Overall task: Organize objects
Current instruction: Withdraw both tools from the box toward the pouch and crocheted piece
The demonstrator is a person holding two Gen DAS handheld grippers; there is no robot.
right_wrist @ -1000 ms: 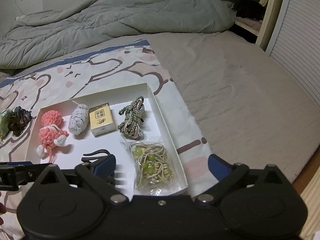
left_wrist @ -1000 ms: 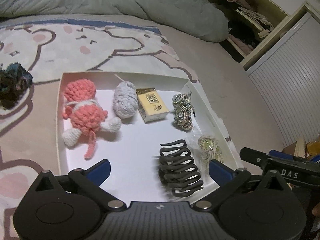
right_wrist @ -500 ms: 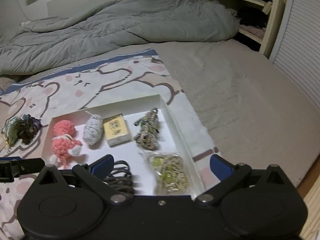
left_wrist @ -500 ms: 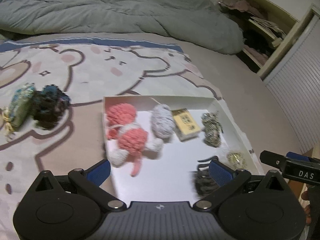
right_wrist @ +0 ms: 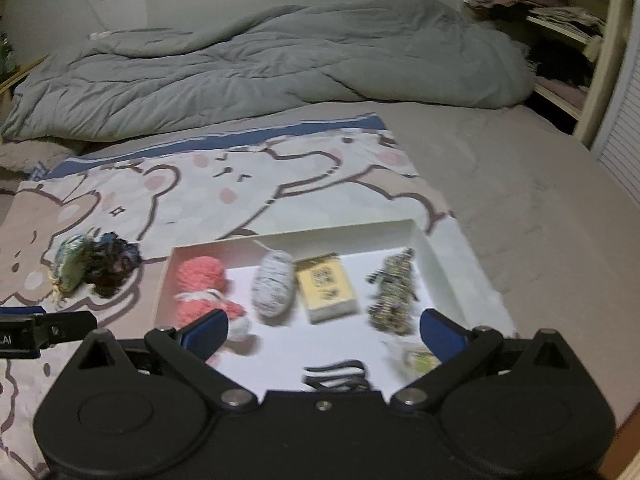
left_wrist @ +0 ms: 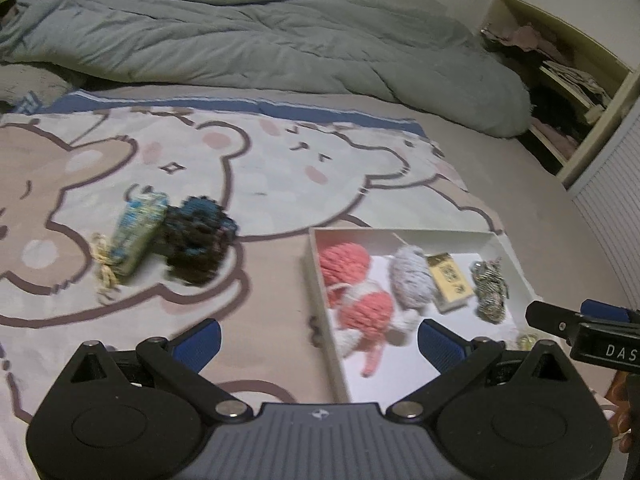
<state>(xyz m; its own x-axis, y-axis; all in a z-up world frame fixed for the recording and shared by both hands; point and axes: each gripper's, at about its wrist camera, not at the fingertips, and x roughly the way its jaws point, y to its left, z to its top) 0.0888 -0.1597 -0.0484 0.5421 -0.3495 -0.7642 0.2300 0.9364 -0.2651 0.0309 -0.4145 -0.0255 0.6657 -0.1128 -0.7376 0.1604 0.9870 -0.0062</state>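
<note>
Two things were left out on the bed blanket (left_wrist: 280, 168): a green pouch (left_wrist: 138, 236) and a dark fuzzy ball (left_wrist: 198, 246), touching each other. They lay well to the left of the white tray (left_wrist: 404, 233), which already held a pink yarn toy (left_wrist: 354, 280), a grey yarn ball (left_wrist: 412, 282), a yellow box (left_wrist: 448, 282) and a knotted cord (left_wrist: 488, 296).

My left gripper (left_wrist: 318, 340) was the nearer one. Its jaws were wide apart and held nothing. The two things lay ahead of it and off to the left. The pouch's long side ran away from me, tilted a little to the right.

My right gripper (right_wrist: 324, 330) hung over the tray, jaws also apart and empty. I think the left one should go for the pouch or the ball next.
</note>
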